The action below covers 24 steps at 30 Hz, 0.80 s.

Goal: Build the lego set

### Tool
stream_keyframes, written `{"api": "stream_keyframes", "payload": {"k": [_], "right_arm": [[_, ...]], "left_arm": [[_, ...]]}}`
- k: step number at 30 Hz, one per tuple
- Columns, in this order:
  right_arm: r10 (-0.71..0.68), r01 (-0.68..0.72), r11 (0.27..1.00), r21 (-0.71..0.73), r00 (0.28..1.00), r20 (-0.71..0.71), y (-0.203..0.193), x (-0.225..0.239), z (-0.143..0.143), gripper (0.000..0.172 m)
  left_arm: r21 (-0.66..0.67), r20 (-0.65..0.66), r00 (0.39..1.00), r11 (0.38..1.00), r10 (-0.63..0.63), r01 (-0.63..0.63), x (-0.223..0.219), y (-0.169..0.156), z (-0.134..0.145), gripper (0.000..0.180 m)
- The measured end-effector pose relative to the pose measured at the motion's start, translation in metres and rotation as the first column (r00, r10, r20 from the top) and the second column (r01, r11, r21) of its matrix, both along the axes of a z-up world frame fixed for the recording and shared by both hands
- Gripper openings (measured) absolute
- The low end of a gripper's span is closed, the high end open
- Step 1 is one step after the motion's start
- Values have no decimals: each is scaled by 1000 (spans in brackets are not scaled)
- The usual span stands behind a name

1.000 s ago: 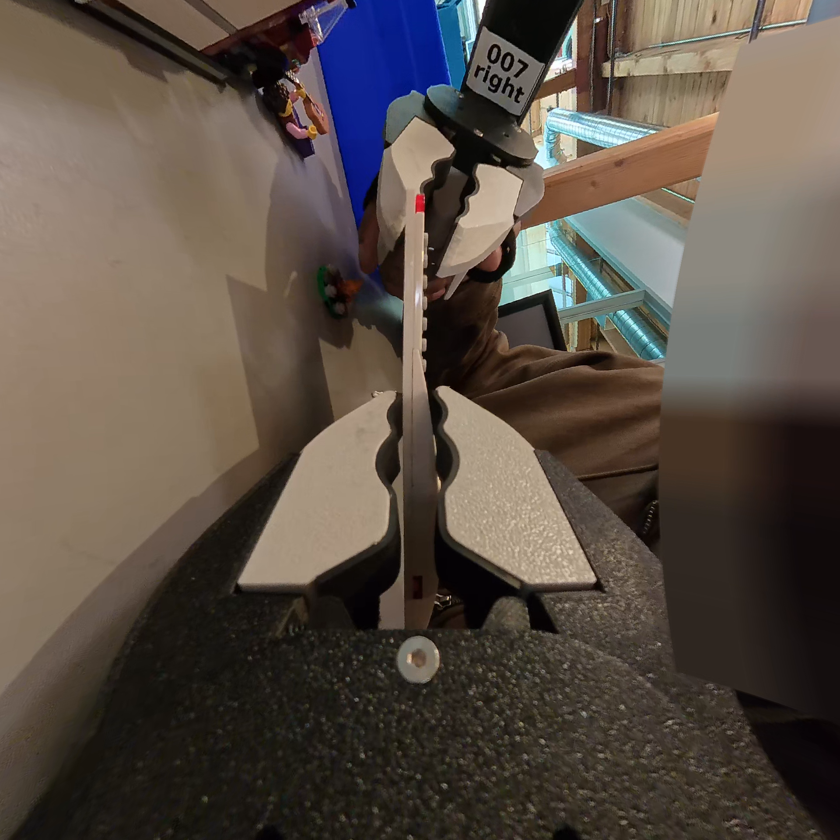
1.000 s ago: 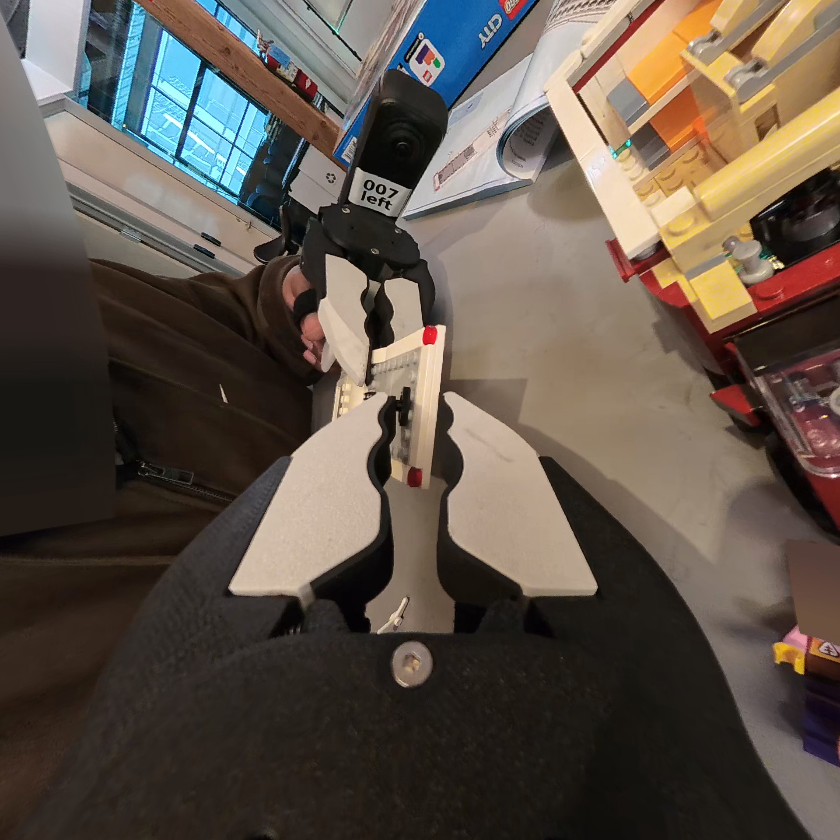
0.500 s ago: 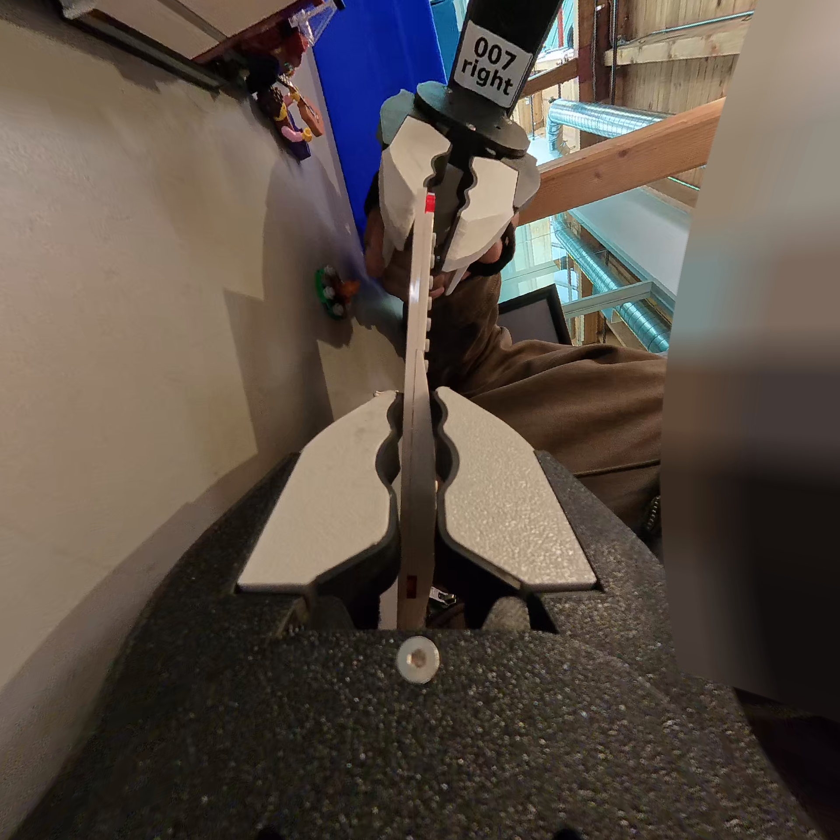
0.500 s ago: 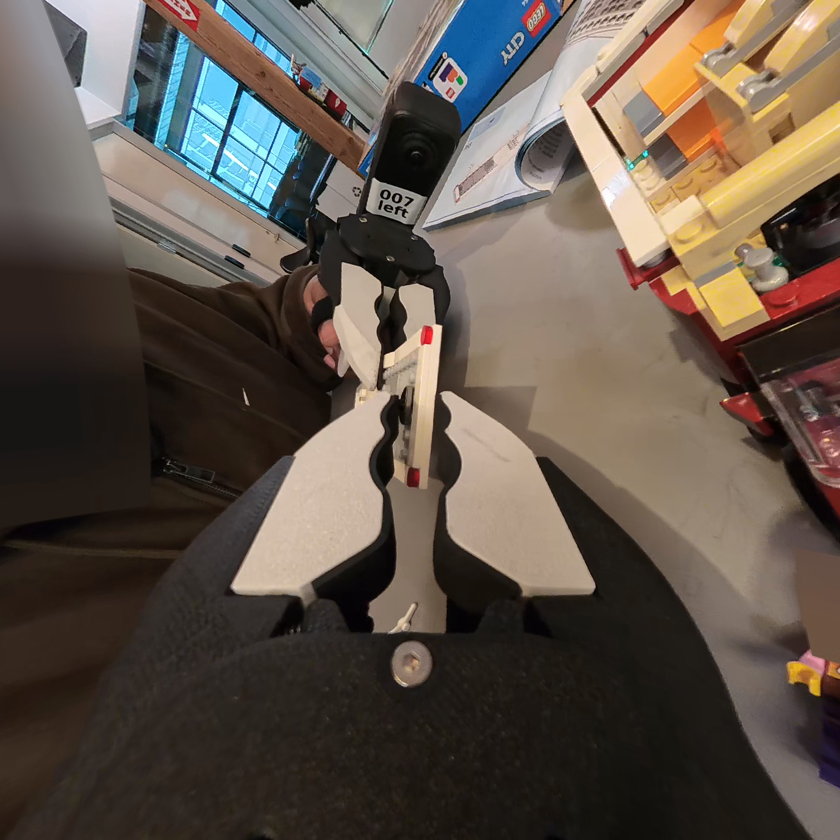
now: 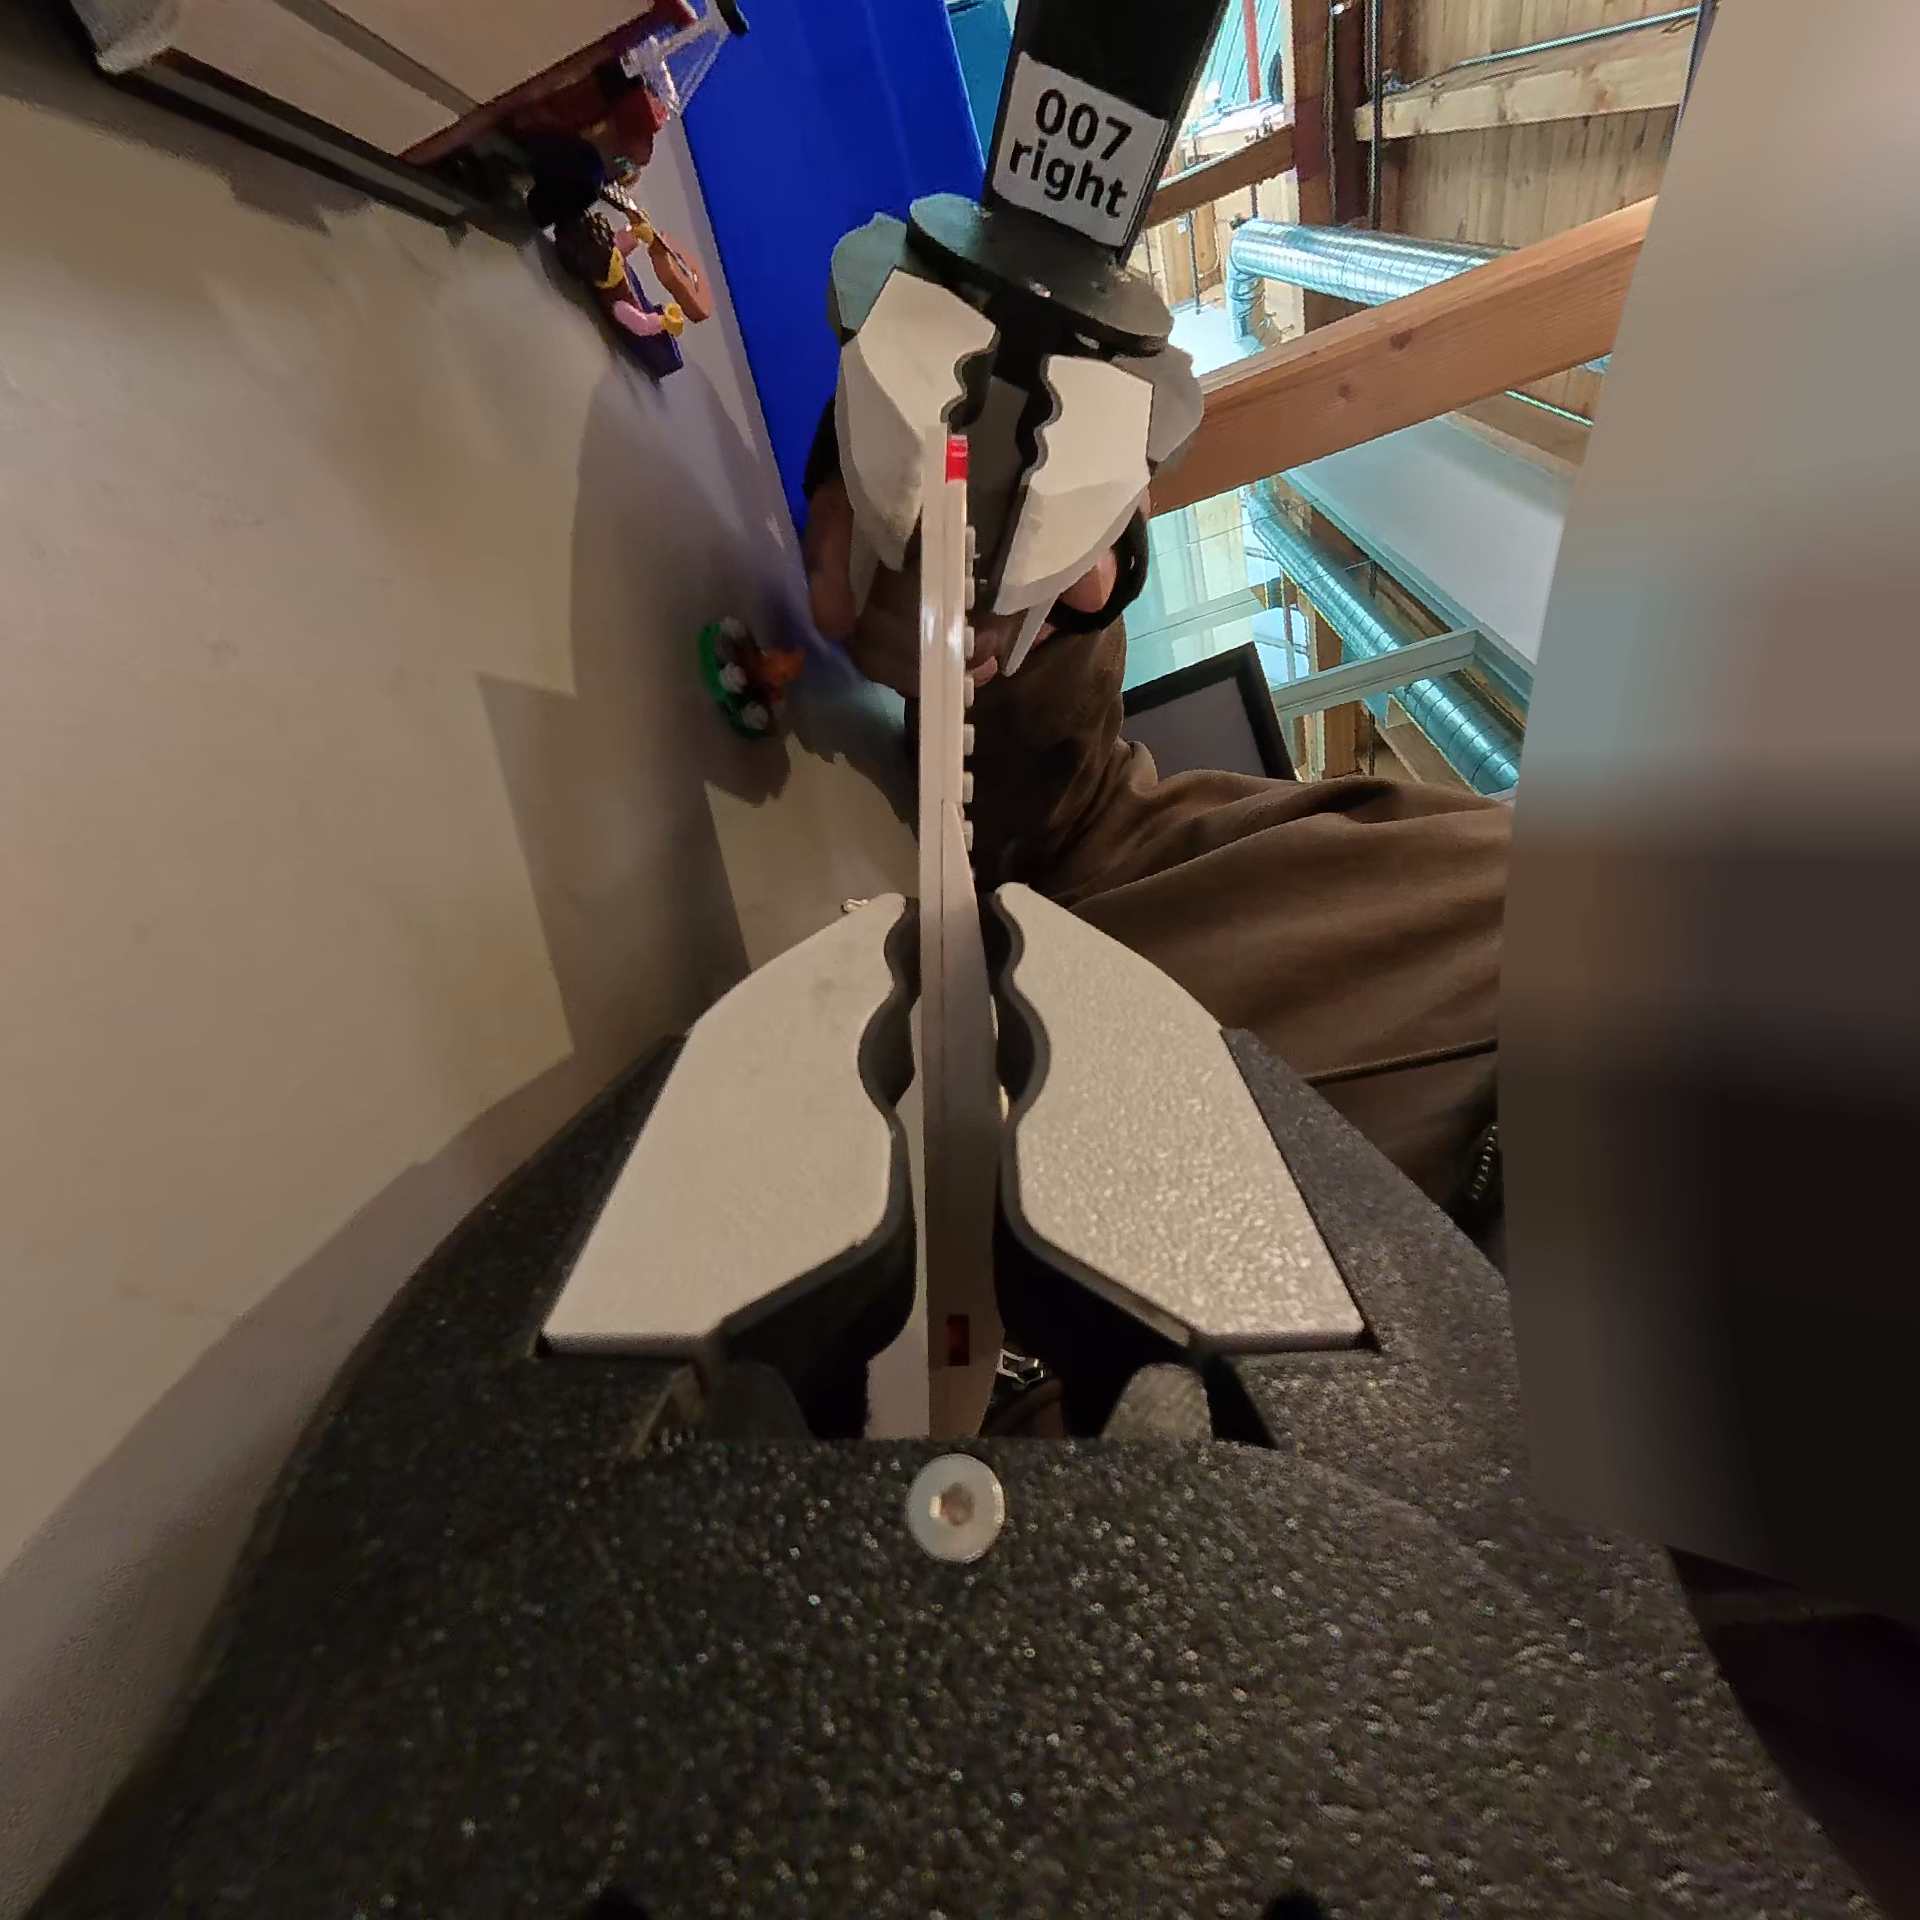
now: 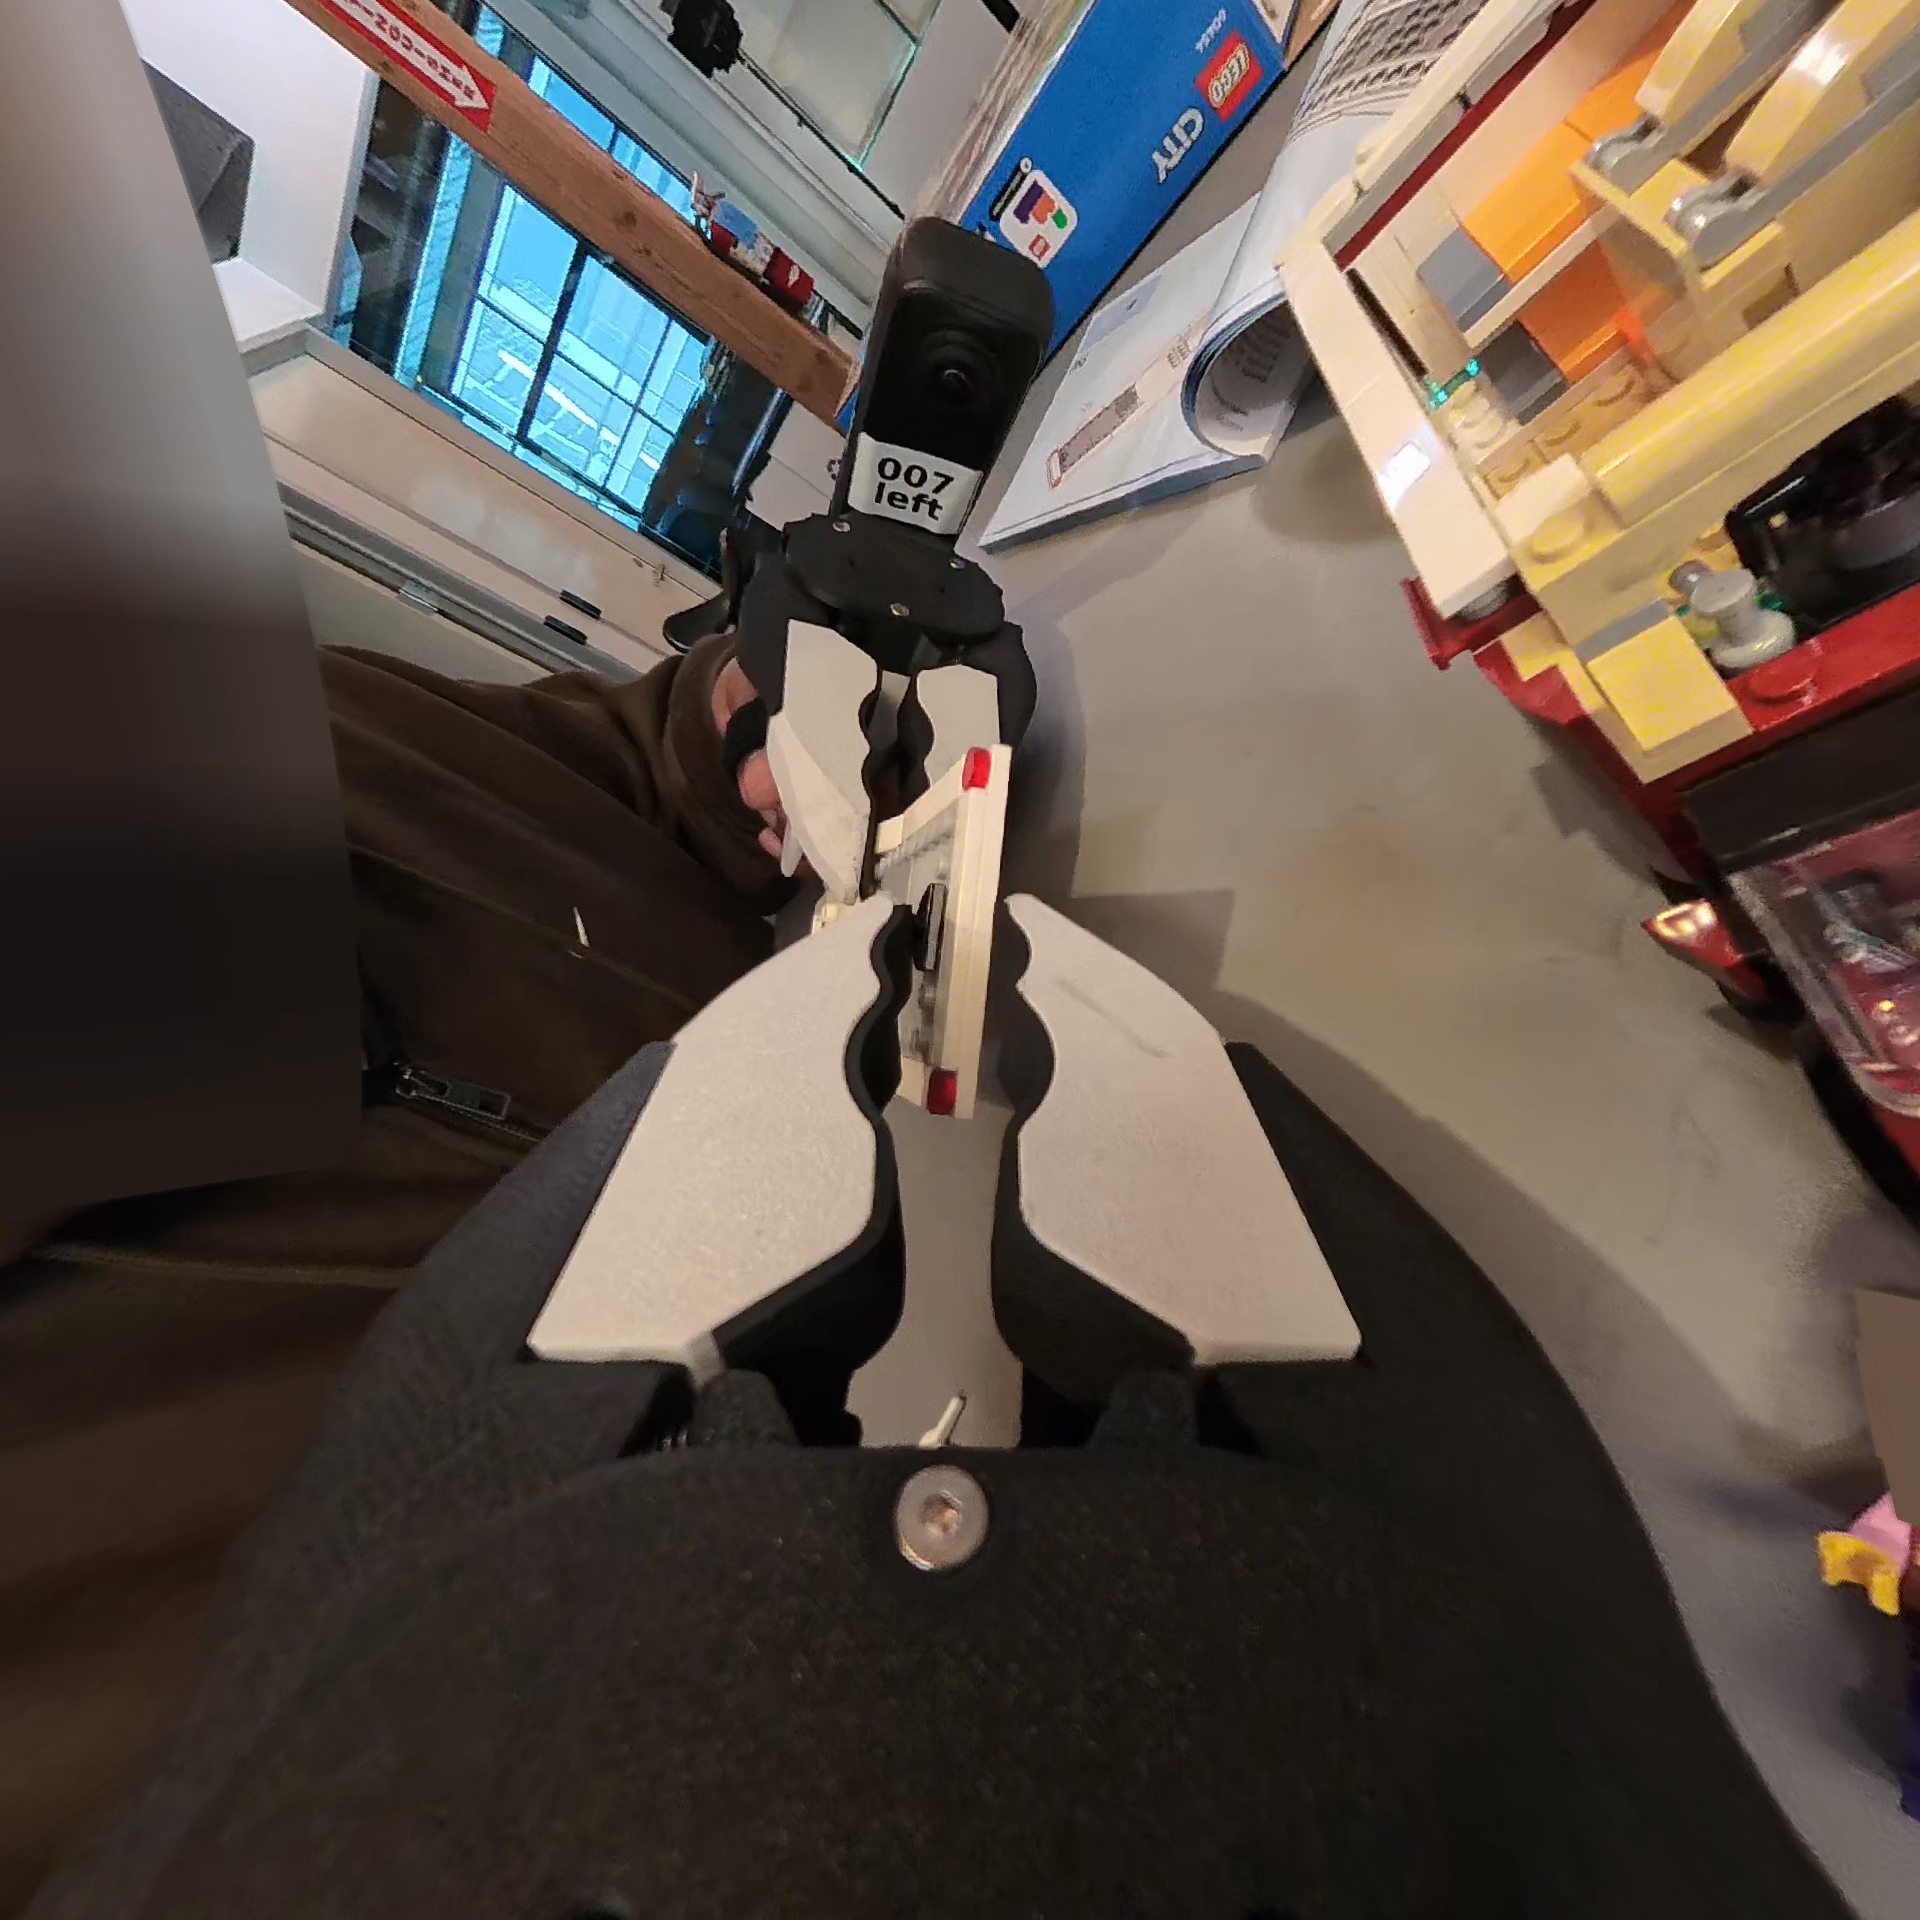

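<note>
Cream-white brick panel (image 6: pixel 961 935) with red round studs at both ends and a black knob on its face. Left gripper (image 5: pixel 948 914) and right gripper (image 6: pixel 940 914): pale grey speckled fingers, black wavy pads, black grainy bodies. Desk (image 6: pixel 1351 831) plain grey-beige. Right of the panel, brick model (image 6: pixel 1621 364) in cream, yellow, orange, grey over a red base. Behind the panel, blue box (image 6: pixel 1122 135), white open booklet (image 6: pixel 1164 416). Brown sleeve (image 5: pixel 1299 914). Green round piece (image 5: pixel 743 675) with white and orange bits.

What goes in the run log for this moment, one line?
left tool: clamps white brick panel edge-on | right tool: closed around the panel's far end | table: brick bus model nearby
</note>
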State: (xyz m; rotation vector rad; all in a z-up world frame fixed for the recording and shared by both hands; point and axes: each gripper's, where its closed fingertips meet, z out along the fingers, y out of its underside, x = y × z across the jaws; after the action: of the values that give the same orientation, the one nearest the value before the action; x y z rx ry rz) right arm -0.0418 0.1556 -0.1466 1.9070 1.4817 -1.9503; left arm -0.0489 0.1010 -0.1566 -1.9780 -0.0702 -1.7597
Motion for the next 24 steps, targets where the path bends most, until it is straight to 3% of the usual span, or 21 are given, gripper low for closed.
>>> {"api": "stream_keyframes", "payload": {"k": [10,24], "right_arm": [[-25,30,994,106,998,-55,0,-3,8,27],[10,10,991,135,989,-148,-6,0,20,13]], "left_arm": [[31,-42,998,998,55,-54,-9,6,0,11],[208,-160,985,978,61,-26,-7,5,10,11]]}}
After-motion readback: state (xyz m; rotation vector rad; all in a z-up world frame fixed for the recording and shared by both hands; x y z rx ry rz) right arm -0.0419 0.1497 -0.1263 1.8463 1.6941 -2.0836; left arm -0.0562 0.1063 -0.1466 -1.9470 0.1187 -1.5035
